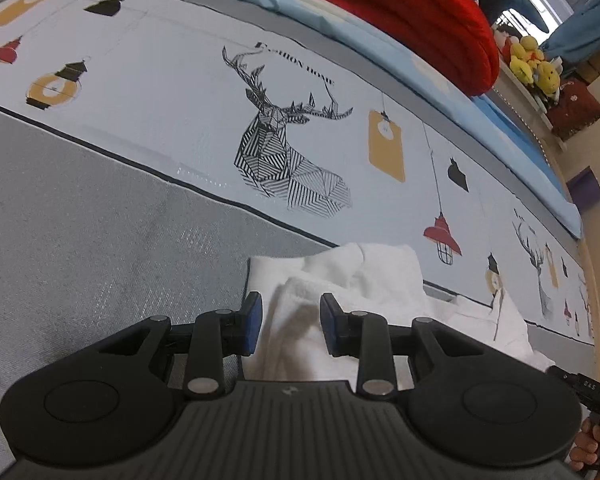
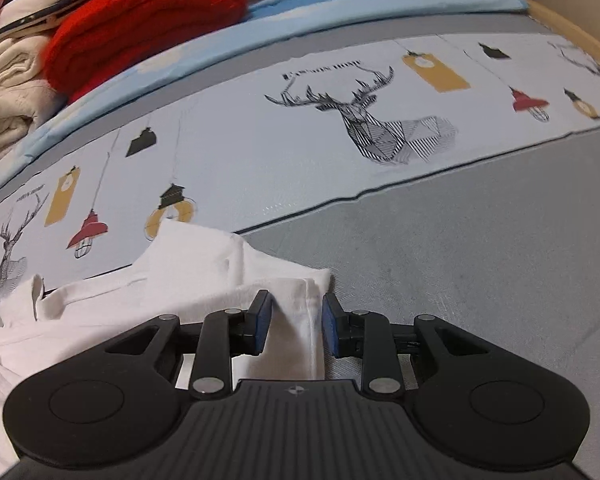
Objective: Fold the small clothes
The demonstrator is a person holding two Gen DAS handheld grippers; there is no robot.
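A small white garment [image 1: 364, 276] lies crumpled on the bed. In the left wrist view my left gripper [image 1: 291, 326] is open, its blue pads either side of a raised fold at the garment's left end. In the right wrist view the same white garment [image 2: 204, 264] lies partly folded, and my right gripper [image 2: 296, 326] is open over its right edge, with cloth between the pads. Neither gripper holds the cloth. The tip of the right gripper and a hand show at the left view's lower right corner [image 1: 592, 396].
The bed sheet [image 1: 80, 220] is grey with a white band printed with deer and lanterns. A red folded blanket [image 1: 412, 12] and a light blue quilt [image 2: 340, 4] lie at the far side. Folded cream clothes [image 2: 8, 92] are stacked at the far left. Yellow plush toys [image 1: 534, 64] sit beyond the bed.
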